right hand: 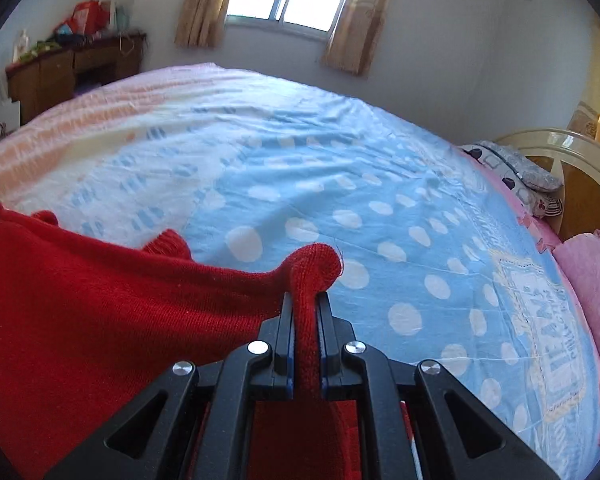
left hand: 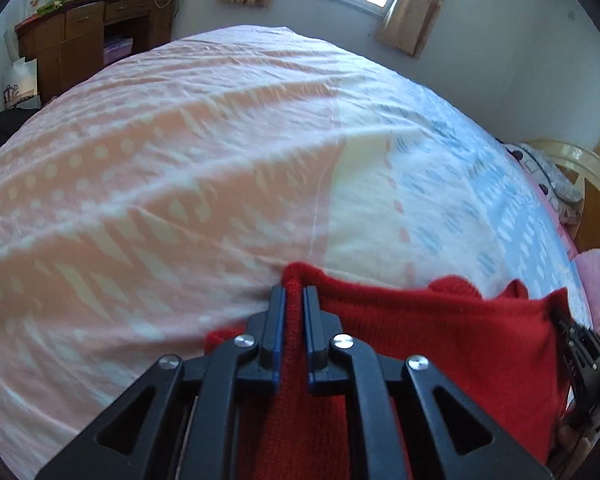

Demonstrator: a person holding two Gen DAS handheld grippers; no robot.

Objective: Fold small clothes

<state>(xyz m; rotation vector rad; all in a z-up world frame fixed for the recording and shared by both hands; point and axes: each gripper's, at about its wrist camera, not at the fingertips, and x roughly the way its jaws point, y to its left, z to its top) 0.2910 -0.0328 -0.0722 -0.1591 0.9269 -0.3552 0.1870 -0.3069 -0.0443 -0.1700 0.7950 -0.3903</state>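
A single red knitted garment [left hand: 440, 332], soft and ribbed along its edge, is held stretched between the two grippers above a bed covered by a pink, white and blue dotted sheet [left hand: 180, 168]. In the left wrist view, the left gripper [left hand: 294, 294] is seen with its black fingers [left hand: 277, 308] set closely on either side of a fold of the red knit; a sliver of gap shows beside the cloth, so the clamp is judged light but holding. In the right wrist view, the right gripper [right hand: 305, 300] is clamped firmly on a rolled corner of the same garment, a rounded lump of knit standing out just beyond the fingers [right hand: 287, 312]. The long axis of the garment is judged to run from one pair of fingers to the other: to the right of the left fingers, to the left of the right fingers, with the body of the cloth hanging below and behind both. The open bed lies ahead of and beneath both pairs of fingers, so the coming move is judged to be a laying-down of the garment forward onto the sheet, for which neither hand is clearly nearer. Counted: one garment, two grippers, one bed; a pink pillow [right hand: 596, 280] and a wooden desk [left hand: 80, 40] lie well apart.
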